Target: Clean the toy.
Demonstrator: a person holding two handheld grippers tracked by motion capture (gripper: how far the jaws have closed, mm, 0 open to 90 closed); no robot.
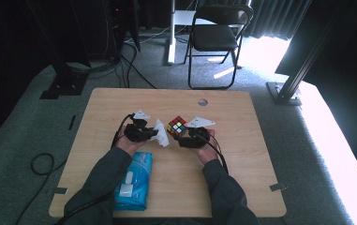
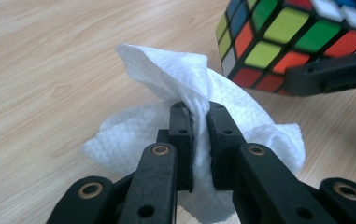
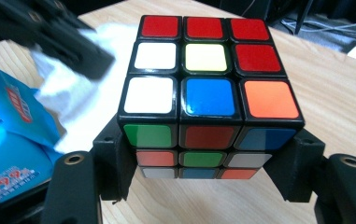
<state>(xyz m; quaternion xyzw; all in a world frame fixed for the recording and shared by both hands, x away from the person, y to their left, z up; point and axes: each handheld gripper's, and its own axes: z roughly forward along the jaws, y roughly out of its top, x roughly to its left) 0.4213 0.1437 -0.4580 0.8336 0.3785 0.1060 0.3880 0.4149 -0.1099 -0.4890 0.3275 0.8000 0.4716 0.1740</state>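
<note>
The left gripper (image 2: 199, 116) pinches a white tissue (image 2: 175, 79) just beside the puzzle cube (image 3: 208, 98), which the right gripper (image 3: 208, 161) clamps above the bench (image 1: 241, 154). Wiping seems next: bring tissue onto a cube face.

Multicoloured cube (image 3: 210, 88) (black-edged), white tissue (image 2: 185, 79), blue wipes pack (image 1: 135, 180), light wood table (image 1: 241, 178)

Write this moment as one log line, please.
left gripper: shut on tissue | right gripper: shut on puzzle cube | tissue beside cube, above table
</note>
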